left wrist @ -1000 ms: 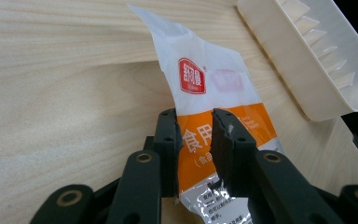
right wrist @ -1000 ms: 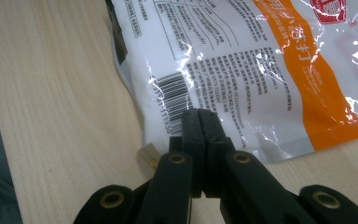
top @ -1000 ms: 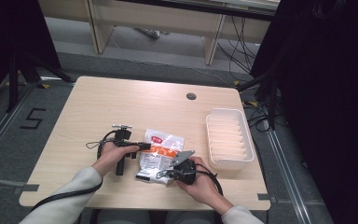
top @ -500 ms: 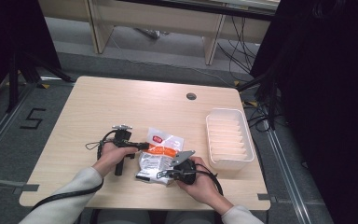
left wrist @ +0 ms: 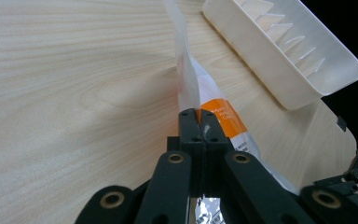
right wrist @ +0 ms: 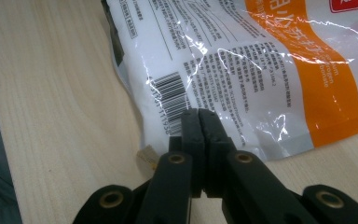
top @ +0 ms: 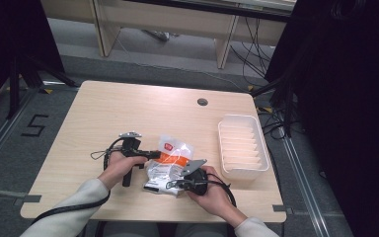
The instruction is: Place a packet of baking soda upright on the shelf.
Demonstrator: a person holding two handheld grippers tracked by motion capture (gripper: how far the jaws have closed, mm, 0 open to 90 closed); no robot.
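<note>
A person sits at a light wooden table (top: 128,108) and holds a black tool in each hand. A white and orange plastic packet (top: 170,160) lies near the person's edge of the table, just left of a white ribbed tray (top: 242,145). From high up, the left gripper (top: 153,154) reaches in from the packet's left side, and the right gripper (top: 170,185) sits at the packet's near edge. From up there the jaws are too small to see well. The left gripper view is much closer. In it the two black jaws have just been closing and now pinch a thin edge of the packet (left wrist: 200,93), which stands up between them. The tray (left wrist: 284,51) lies past the packet, with its ribs showing inside. The right gripper view shows the packet (right wrist: 242,70) lying flat, with small black print, a barcode (right wrist: 172,100) and a wide orange stripe. There the right gripper (right wrist: 199,122) has its jaws pressed tight together at the packet's near edge, right by the barcode. I cannot tell if they have a bit of the plastic between them or just touch it. The high view also shows a round hole (top: 202,101) in the table, beyond the packet.
</note>
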